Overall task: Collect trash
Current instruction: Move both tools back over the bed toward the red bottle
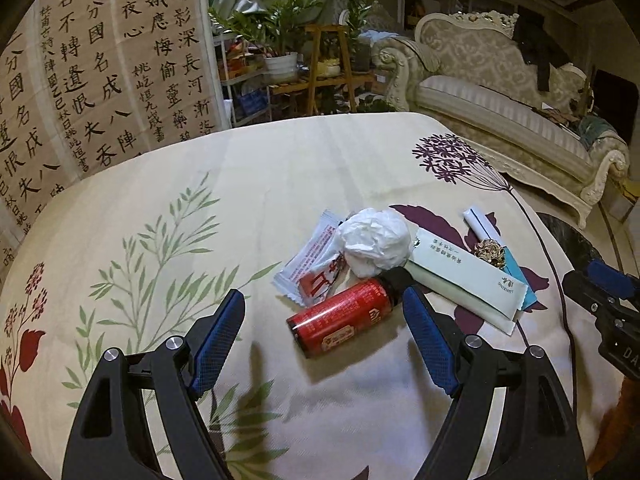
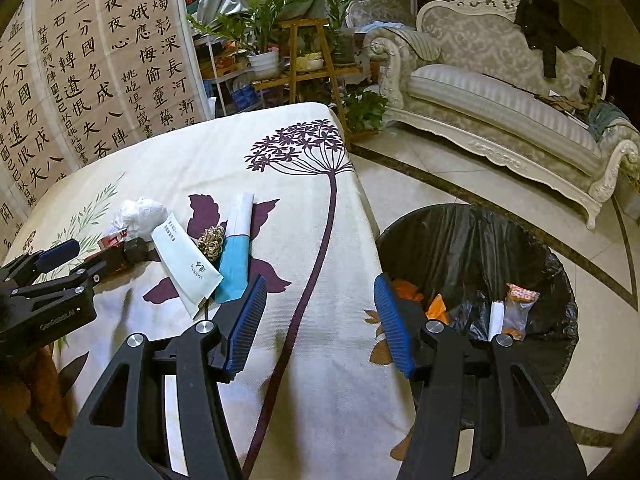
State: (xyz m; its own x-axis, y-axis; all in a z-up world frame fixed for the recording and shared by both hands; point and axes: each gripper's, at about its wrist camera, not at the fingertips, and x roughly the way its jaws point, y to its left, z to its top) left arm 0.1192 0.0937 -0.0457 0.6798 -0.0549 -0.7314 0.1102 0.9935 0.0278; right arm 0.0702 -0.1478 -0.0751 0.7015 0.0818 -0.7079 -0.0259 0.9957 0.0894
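We see our left claw (image 1: 324,318) spread wide around the small red cylindrical bottle (image 1: 341,317) lying on the floral-clothed table (image 1: 240,168); our right claw (image 2: 320,322), also apart, hovers beside the black-lined trash bin (image 2: 472,240).

The tablecloth (image 1: 248,184) is matt woven cloth with a printed floral pattern. On it, the red bottle (image 1: 340,320) has a glossy printed label and a matt black cap. The tissue ball (image 1: 376,240) is crumpled white paper, soft and dull. The sachet (image 1: 308,264) beside it looks like shiny plastic film, and the pale wrapper (image 1: 468,268) reads as smooth matt paper. The left gripper (image 1: 324,344) has matt black plastic arms, bright metal pins, and blue finger pads (image 1: 218,344) with a fine knurled texture; the right gripper (image 2: 320,324) has ribbed blue pads (image 2: 246,322). The bin liner (image 2: 472,240) is glossy, wrinkled black plastic. The floor (image 2: 440,176) is polished tile.
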